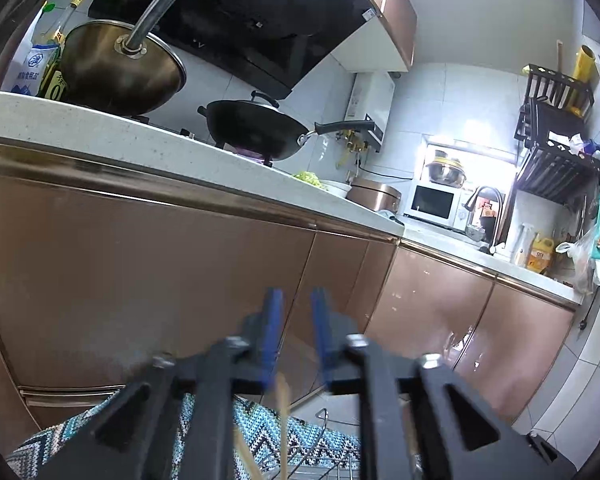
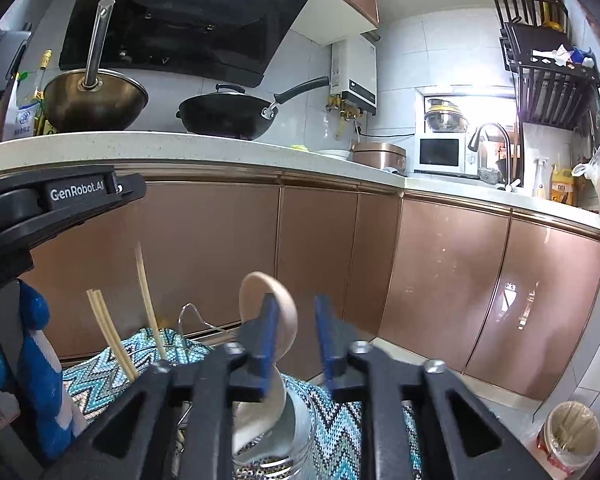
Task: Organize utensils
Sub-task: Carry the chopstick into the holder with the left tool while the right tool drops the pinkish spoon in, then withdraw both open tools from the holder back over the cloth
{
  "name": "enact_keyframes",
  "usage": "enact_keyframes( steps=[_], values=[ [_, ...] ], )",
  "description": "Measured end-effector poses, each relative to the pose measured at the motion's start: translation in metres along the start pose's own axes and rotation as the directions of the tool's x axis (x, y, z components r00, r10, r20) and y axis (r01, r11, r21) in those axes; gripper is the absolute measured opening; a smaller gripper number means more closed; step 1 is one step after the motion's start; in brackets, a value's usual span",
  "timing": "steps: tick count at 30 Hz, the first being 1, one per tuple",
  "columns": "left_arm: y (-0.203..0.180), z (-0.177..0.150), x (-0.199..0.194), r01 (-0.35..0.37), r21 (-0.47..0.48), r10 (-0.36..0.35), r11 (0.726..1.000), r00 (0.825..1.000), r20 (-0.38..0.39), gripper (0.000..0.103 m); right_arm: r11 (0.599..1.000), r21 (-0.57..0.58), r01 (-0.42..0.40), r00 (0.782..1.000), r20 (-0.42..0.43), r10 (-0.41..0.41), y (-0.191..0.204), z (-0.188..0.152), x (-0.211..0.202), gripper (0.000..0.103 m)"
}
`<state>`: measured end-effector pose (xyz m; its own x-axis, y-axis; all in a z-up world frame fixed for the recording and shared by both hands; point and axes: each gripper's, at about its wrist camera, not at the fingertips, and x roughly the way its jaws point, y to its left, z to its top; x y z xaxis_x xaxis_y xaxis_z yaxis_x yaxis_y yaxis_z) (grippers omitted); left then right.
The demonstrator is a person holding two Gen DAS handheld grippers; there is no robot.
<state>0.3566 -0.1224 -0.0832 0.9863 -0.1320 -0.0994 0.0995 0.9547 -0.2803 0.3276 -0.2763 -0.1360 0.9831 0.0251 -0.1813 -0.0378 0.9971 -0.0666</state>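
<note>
cabinet doors [image 2: 204, 256]: smooth, glossy copper-brown laminate, carrying reflections. countertop [image 2: 140, 146]: pale speckled stone, matt. range hood [image 2: 180, 16]: glossy black glass. left wok [image 2: 94, 100]: dull brass-toned metal with polished steel handle. right wok [image 2: 224, 114]: matt black metal. wooden spoon [image 2: 268, 312]: pale, smooth, unvarnished. chopsticks [image 2: 112, 336]: light bamboo. cloth [image 2: 340, 420]: knitted zigzag weave, coarse texture. jar [image 2: 296, 440]: clear glass. right gripper [image 2: 296, 340]: matt black plastic, blue pads. wall tiles [image 2: 396, 60]: white, glazed.

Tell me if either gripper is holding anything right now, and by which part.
Nothing is held. The right gripper is open, with the pale wooden spoon standing free just beyond it. The left gripper is open too.
</note>
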Motion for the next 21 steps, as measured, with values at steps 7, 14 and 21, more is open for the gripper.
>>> enact_keyframes(
  steps=[7,14,21],
  values=[
    [0.009,0.025,-0.036,-0.026,0.018,0.027,0.999,1.000,-0.007,0.050,1.000,0.015,0.015,0.999,0.038,-0.015,-0.003,0.020,-0.035,0.048],
    [0.016,0.041,-0.083,-0.067,0.079,0.073,0.995,0.995,-0.069,0.061,0.998,0.065,0.025,0.999,0.038,-0.028,-0.012,0.037,-0.081,0.082],
    [0.009,0.050,-0.146,-0.107,0.174,0.124,0.979,0.988,-0.093,0.066,0.996,0.079,0.029,0.999,0.036,-0.032,-0.013,0.052,-0.138,0.103]
  ],
)
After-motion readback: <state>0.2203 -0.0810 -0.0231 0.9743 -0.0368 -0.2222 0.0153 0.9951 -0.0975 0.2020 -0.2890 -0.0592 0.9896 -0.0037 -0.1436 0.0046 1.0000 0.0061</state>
